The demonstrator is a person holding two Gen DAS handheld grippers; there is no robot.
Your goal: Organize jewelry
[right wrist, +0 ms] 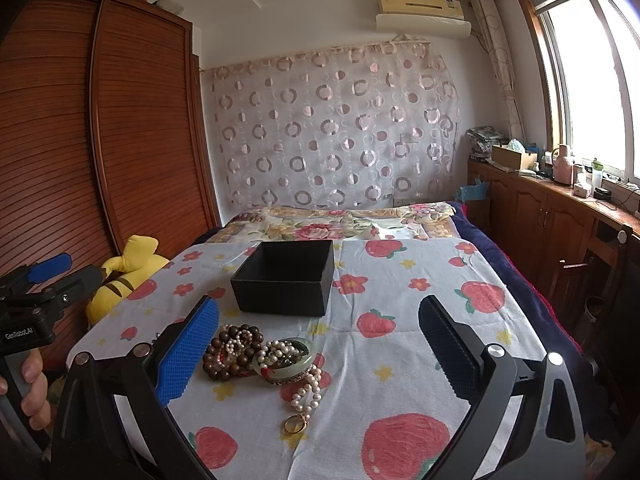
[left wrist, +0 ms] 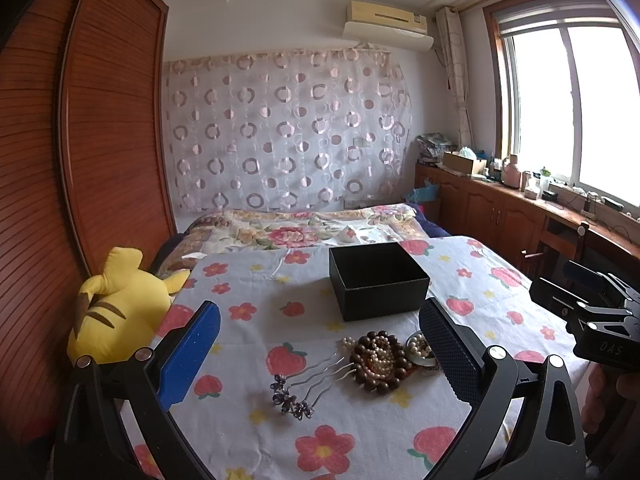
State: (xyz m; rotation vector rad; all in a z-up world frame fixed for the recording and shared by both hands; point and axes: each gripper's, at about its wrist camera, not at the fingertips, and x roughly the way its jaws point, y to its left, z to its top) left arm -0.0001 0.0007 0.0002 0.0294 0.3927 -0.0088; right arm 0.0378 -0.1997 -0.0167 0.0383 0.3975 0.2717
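Jewelry (right wrist: 256, 354) lies in a small heap on the flower-and-strawberry printed cloth (right wrist: 420, 344), just in front of the black box (right wrist: 286, 278), on the side nearest the cameras. That box stands open at the top, and what shows of its dark inside holds nothing. In the heap, a brown wooden bead bracelet (left wrist: 378, 362) is tangled with a strand of small pearls. Touching it, on the side away from the yellow plush toy (left wrist: 116, 306), sits a pale green bangle (right wrist: 286, 360) with more beads piled inside its ring. A pearl necklace (right wrist: 306, 390) trails from the bangle toward the camera and ends in a gold oval pendant (right wrist: 295, 424), farther from the box than anything else in the heap. A silver hair comb with dark purple flowers (left wrist: 298, 390) lies beside the wooden beads, on the plush-toy side of the box, its prongs pointing at the bracelet.

Left gripper (left wrist: 320, 356) hovers over the heap with its fingers spread wide and nothing between them; the comb and bracelet sit in the gap below. Right gripper (right wrist: 318, 354) is likewise spread wide and empty, with the bangle and the pearls between its blue fingers (right wrist: 188, 354). Both grippers are nearer the camera than the box.
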